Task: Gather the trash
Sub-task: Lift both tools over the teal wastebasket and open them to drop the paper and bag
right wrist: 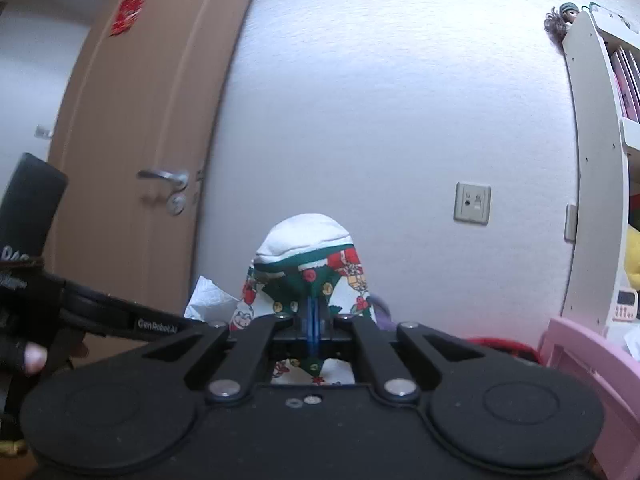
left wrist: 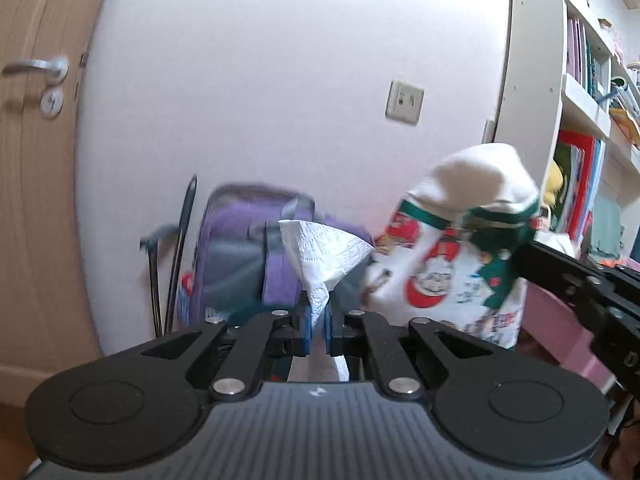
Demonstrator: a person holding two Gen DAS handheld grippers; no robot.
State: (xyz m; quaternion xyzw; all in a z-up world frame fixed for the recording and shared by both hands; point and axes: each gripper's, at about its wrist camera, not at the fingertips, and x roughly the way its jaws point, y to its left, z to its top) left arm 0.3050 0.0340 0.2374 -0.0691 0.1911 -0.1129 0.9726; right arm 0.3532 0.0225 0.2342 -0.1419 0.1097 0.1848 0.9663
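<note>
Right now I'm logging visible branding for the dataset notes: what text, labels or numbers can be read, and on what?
"GenRobot.AI": white print on the left gripper arm, right wrist view.
"D": cut-off white letter on the right gripper body, left wrist view.
White script on the black handle: partly cut off, unreadable.
Print on the Christmas cloth: too blurred.
Red door sticker: unreadable.

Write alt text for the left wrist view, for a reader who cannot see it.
The left gripper pinches a crumpled white paper tissue between its blue pads. To its right, the right gripper holds up a Christmas-print bag. Behind are a white wall, a wooden door and a purple backpack.
</note>
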